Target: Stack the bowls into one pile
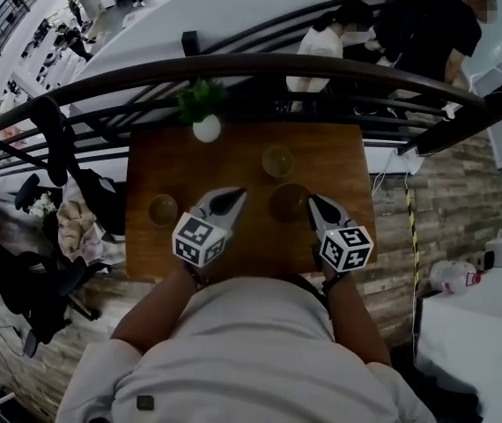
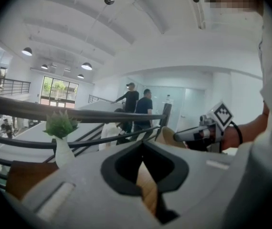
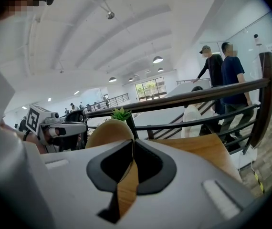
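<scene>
Three brown bowls are on the wooden table (image 1: 339, 148): one at the left (image 1: 162, 209), one at the back centre (image 1: 278, 160), and one near the front right (image 1: 288, 201). My right gripper (image 1: 313, 201) meets the right edge of that third bowl. In the right gripper view the tan bowl (image 3: 108, 130) rises just behind the closed tips (image 3: 132, 141), so the jaws look shut on its rim. My left gripper (image 1: 239, 194) is between the left bowl and the held bowl. Its tips (image 2: 143, 143) meet with nothing between them. From the left gripper view, the held bowl (image 2: 167, 136) shows at the tip of the right gripper (image 2: 178, 137).
A small green plant in a white vase (image 1: 206, 129) stands at the table's back edge. A dark curved railing (image 1: 233, 67) runs right behind the table. Several people (image 1: 427, 25) stand beyond the railing. A chair with clothes (image 1: 75, 227) is left of the table.
</scene>
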